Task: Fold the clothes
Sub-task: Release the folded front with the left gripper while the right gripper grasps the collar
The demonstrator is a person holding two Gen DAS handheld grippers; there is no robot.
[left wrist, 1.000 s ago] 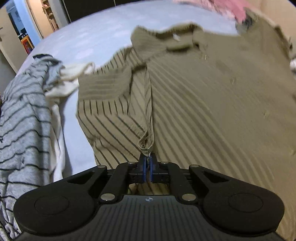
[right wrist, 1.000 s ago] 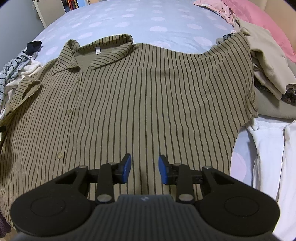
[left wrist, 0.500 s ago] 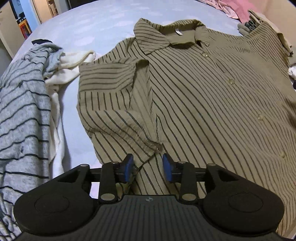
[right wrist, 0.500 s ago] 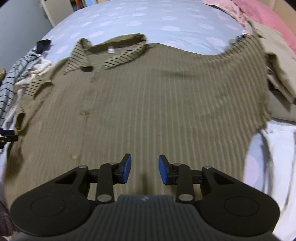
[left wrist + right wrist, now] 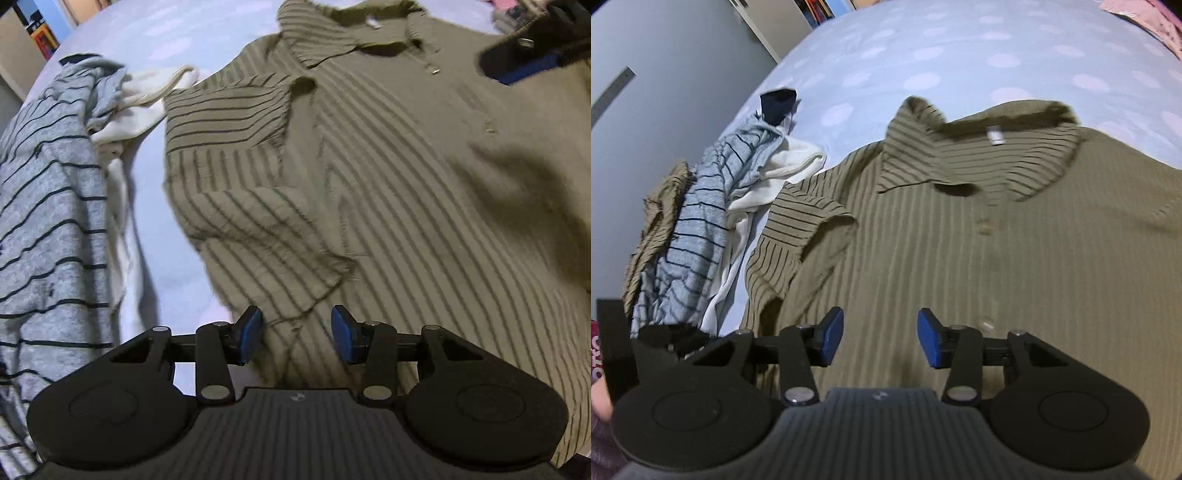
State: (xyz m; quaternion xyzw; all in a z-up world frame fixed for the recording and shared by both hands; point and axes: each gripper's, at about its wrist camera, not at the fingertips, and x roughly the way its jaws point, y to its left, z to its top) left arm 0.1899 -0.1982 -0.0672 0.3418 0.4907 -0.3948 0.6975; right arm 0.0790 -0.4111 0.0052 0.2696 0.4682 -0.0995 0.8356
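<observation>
Left gripper (image 5: 295, 334) has let go — striped shirt (image 5: 406, 206) sleeve dropped, jaws apart

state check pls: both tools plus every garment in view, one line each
Left tool: open, empty, over the shirt's hem area.
Right tool: open, empty, above the shirt front.
Olive striped button-up shirt: spread flat on the bed, buttoned, collar away from the cameras, one short sleeve folded in over the front.
Grey striped knit top: crumpled in a heap beside the shirt.
Cream garment: bunched, partly under the grey top.
Blue dotted bedsheet: smooth.
</observation>
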